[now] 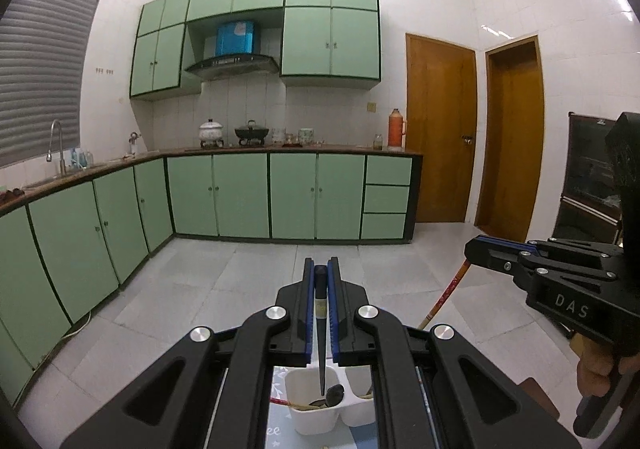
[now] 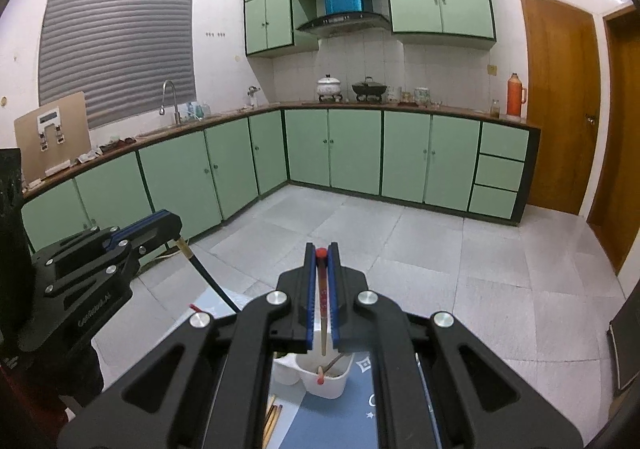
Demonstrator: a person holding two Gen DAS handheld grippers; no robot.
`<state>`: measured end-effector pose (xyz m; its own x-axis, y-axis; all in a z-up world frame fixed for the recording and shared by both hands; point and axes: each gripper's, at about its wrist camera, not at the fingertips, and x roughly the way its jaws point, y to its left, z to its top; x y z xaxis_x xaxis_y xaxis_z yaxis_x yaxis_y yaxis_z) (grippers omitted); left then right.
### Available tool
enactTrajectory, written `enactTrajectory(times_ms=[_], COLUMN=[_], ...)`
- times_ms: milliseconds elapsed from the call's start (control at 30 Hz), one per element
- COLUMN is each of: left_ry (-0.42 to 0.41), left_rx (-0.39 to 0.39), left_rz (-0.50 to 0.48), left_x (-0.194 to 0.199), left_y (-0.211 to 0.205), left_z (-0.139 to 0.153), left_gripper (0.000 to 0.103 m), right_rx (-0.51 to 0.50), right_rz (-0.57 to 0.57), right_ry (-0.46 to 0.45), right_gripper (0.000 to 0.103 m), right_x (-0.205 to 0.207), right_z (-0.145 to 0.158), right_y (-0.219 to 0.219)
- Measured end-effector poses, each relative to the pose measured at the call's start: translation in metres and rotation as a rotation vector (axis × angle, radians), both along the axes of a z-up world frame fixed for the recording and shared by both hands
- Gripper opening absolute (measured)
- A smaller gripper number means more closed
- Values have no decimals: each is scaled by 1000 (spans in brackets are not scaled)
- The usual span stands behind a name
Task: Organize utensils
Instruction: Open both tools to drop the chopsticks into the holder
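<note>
Left gripper [image 1: 321, 281], seen from its own wrist camera, has its blue-padded jaws drawn in narrowly on a black chopstick [image 1: 321, 333], which stands nearly upright between the pads. The thick blunt end of this chopstick shows at the fingertips; its tapered tip points down into the left compartment of a white two-compartment utensil holder [image 1: 308, 415]. A dark rounded utensil head [image 1: 334, 394] lies at the bottom of that same compartment, close to the chopstick tip; contact between the two cannot be judged.

Right gripper [image 2: 321, 255] is likewise closed narrowly, clamping a wooden chopstick with red decoration [image 2: 322, 313]. Its red cap sits at the fingertips, and its lower end hangs over the nearer compartment of the holder [image 2: 326, 385], where another thin stick leans inside. Whether the lower end touches the holder's floor cannot be told.

Each gripper appears in the other's view: the right one at the right edge of the left view, its chopstick slanting downward, and the left one at the left edge of the right view. The holder stands on a blue patterned mat [image 2: 320, 425], directly below both grippers. More wooden chopsticks [image 2: 273, 419] lie on the mat beside the holder.
</note>
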<state>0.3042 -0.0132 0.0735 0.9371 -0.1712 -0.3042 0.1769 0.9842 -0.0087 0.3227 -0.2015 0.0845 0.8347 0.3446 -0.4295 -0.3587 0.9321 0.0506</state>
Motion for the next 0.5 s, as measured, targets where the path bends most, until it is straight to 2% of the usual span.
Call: enactTrajectory(times_ms=[267,500], left_ry=[85,163], left_rx=[-1,3], left_rz=[13,10], left_x=[39,54], left_y=[6,10], left_z=[-40,-64], left_gripper=[6,7], right_rx=[-15,-12], right_rz=[3,10], right_ry=[58,132], right_gripper=[5,5], right_x=[26,38], right_z=[-39,-67], right_y=[11,11])
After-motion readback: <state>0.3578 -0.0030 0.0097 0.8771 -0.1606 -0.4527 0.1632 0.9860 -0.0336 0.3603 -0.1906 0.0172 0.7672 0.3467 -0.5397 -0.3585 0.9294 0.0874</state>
